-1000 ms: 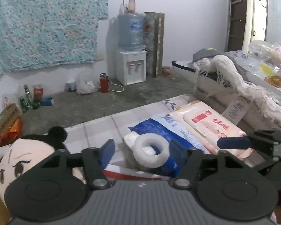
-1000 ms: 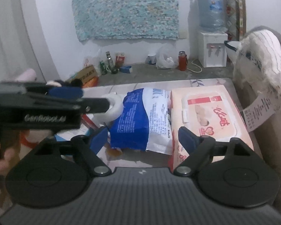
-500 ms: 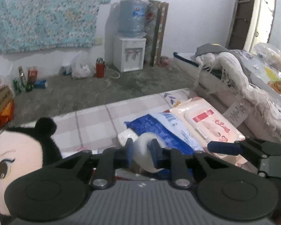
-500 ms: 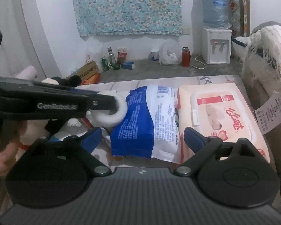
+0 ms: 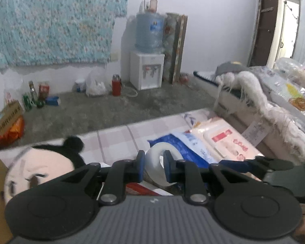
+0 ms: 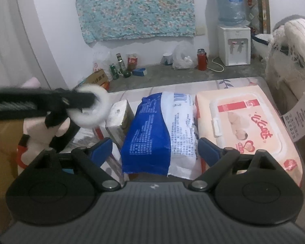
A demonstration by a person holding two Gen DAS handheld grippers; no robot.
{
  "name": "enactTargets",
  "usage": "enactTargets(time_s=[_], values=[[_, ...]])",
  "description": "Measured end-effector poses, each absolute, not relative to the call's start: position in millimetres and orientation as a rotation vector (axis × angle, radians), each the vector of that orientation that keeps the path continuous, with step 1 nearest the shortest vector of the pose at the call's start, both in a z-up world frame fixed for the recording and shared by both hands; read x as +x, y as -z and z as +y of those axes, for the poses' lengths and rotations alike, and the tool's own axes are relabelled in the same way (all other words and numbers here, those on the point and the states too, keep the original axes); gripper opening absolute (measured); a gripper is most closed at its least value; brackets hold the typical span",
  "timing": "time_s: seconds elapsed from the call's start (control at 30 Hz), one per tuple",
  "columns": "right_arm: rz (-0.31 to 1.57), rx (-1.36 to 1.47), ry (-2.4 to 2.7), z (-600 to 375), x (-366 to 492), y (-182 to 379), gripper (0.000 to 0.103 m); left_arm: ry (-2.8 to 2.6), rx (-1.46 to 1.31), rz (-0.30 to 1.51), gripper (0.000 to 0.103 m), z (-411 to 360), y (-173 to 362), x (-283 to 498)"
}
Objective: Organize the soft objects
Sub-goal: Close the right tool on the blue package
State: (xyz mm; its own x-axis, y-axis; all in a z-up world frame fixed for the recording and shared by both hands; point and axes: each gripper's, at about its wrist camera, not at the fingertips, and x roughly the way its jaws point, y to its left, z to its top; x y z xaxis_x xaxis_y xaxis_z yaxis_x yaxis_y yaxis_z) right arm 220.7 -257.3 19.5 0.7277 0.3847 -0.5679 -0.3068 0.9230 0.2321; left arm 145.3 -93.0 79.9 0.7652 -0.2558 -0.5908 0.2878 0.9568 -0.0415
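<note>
My left gripper (image 5: 153,165) is clamped tight on the white ring (image 5: 162,163), one finger outside its wall, the other through the hole. Ring is lifted off the bed; lower part hidden behind my fingers (image 5: 140,167). In the right wrist view the left gripper (image 6: 79,100) and ring (image 6: 91,107) are motion-blurred at the left edge, gripper body cut off by the frame.

My right gripper (image 6: 154,152) is spread wide and closing slightly, the blue-and-white pack (image 6: 160,134) between the jaws; I can't see either pad pressing on it, nothing held. Near end of the pack is hidden behind the gripper body. Just right of it, touching, lies the pink wipes pack (image 6: 250,126); its near right corner is cut off by my finger linkage. Left of the blue pack stands a small tissue box (image 6: 120,120), partly hidden by it.

Plush doll (image 5: 40,172) at lower left of the left view, face half covered by the gripper; in the right view only a white-and-black bit shows under the blurred gripper. All sit on the checked bedsheet (image 5: 116,138). Fringed white blanket (image 5: 260,101) on the right, blurry. A paper tag (image 6: 299,113) hangs there, print unreadable.
</note>
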Motion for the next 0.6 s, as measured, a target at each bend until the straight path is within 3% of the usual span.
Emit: enactTargets(time_s=[0.33, 0.37, 0.4, 0.6], values=[[0.656, 0.072, -0.332, -240, 226, -8, 0.088, 0.285, 0.12, 0.588, 0.02, -80, -99, 98], [0.654, 0.068, -0.317, -241, 226, -8, 0.077, 0.283, 0.116, 0.59, 0.02, -79, -100, 95], [0.651, 0.066, -0.304, -241, 226, -8, 0.074, 0.279, 0.113, 0.591, 0.02, -78, -100, 93], [0.622, 0.129, -0.272, -247, 209, -13, 0.066, 0.243, 0.122, 0.573, 0.02, -63, -106, 75]])
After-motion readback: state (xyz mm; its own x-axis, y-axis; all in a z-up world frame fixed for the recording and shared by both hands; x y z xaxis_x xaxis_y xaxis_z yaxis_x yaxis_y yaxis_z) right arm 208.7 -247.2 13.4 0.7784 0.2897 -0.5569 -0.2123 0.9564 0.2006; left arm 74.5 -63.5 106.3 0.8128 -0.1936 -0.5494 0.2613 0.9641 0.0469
